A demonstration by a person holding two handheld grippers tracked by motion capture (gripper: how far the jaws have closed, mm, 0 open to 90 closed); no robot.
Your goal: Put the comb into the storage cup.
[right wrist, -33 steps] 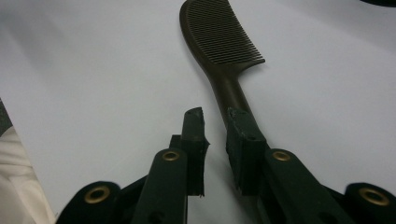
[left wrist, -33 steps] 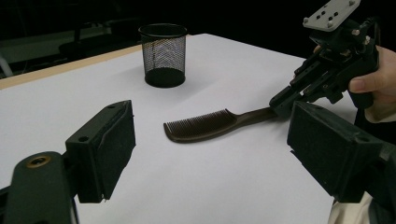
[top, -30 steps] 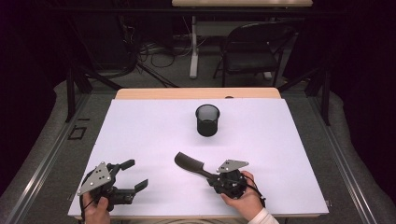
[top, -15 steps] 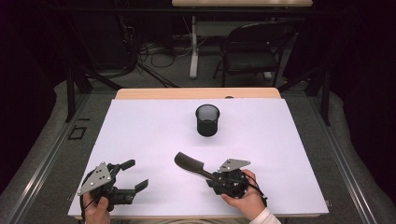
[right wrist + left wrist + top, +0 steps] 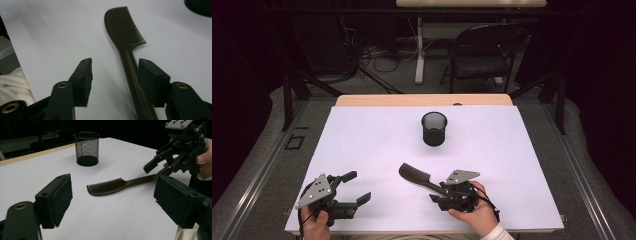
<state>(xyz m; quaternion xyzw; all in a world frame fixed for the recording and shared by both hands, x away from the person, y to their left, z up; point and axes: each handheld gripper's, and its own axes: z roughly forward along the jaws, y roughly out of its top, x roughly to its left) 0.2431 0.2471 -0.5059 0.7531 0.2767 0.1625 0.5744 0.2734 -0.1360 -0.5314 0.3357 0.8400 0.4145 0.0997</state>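
**deskwatcher:** Comb (image 5: 414, 176) question, did anything actually move in the last second? I flipped between the shots and it all looks frozen to me

**gripnerd:** Pretty much nothing changed. Compared with a second ago the comb lies in the same spot on the white desk (image 5: 512, 150), both hands sit where they were, and the mesh pen cup (image 5: 434, 128) hasn't budged. So I'd say whatever the job is, it's paused right before a grab, no progress yet

**deskwatcher:** Is the right gripper (image 5: 113, 72) on it already?

**gripnerd:** Not clamped. Its jaws are apart and straddle the handle, with the handle running just beside the right-hand jaw, maybe touching it, hard to tell. Clear gap on the other side. Toothed end points away from the gripper, toward the cup, which is well apart from it

**deskwatcher:** And the left gripper (image 5: 344, 192)?

**gripnerd:** Jaws wide apart too, holding nothing, parked near the front left of the desk and aimed toward the comb from a distance. My guess: right one closes on the handle next
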